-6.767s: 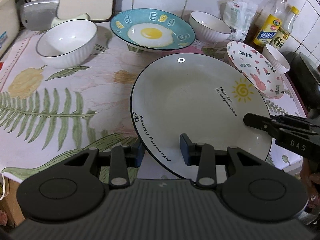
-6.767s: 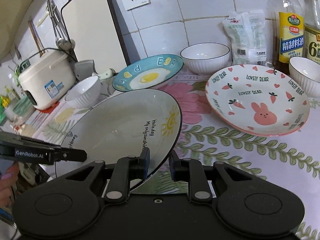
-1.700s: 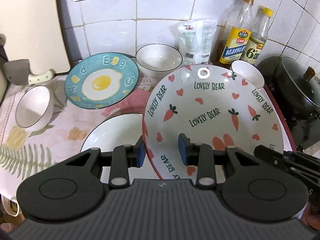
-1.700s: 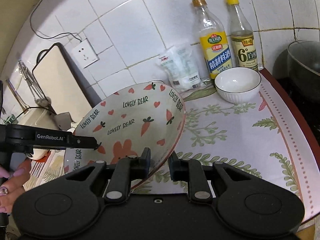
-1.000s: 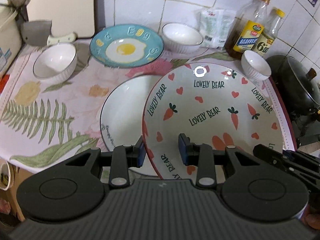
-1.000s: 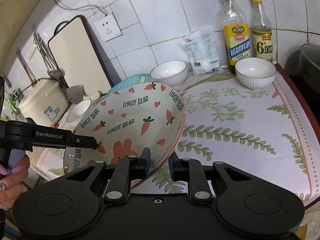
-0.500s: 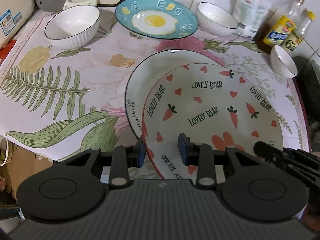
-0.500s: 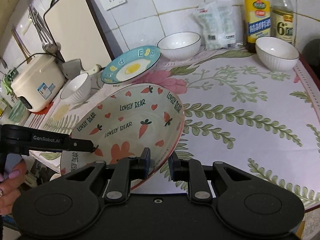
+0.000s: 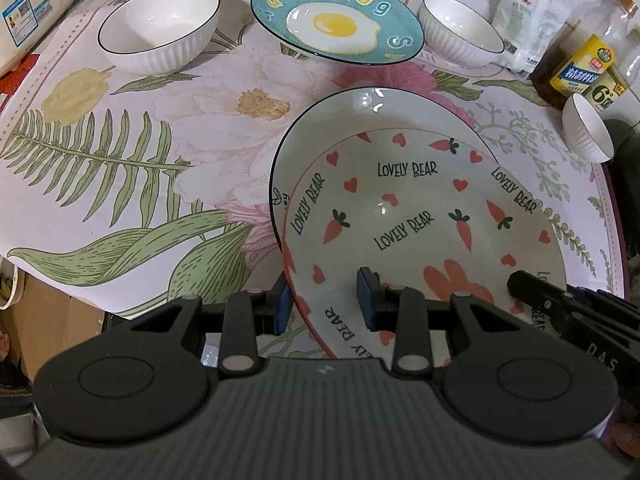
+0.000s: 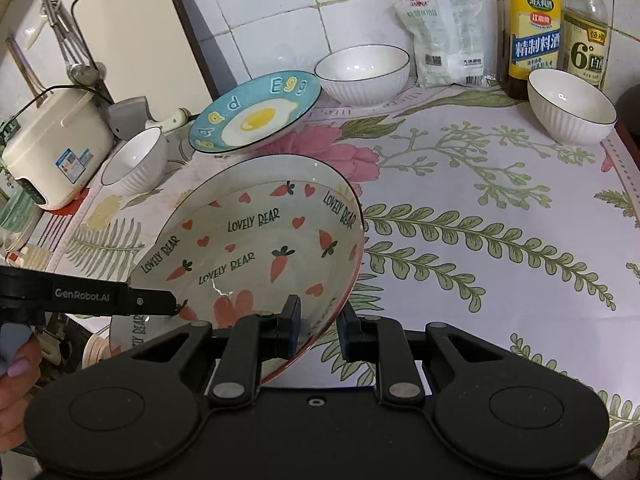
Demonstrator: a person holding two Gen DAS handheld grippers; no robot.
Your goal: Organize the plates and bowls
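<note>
Pink-rimmed ceramic rabbit-and-carrot plate (image 9: 416,216), clamped by left gripper (image 9: 326,300) and right gripper (image 10: 318,330), should settle level, centred on the black-rimmed white plate (image 9: 344,120).

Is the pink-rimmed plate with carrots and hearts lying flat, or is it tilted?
Tilted. The pink-rimmed carrot plate slants over the black-rimmed white plate, gripped at opposite rims.

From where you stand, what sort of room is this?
Most likely a home kitchen counter: a cream electric rice cooker stands at the left, glass condiment bottles line the white tiled wall, and ribbed white ceramic bowls sit on a flowered plastic tablecloth.
</note>
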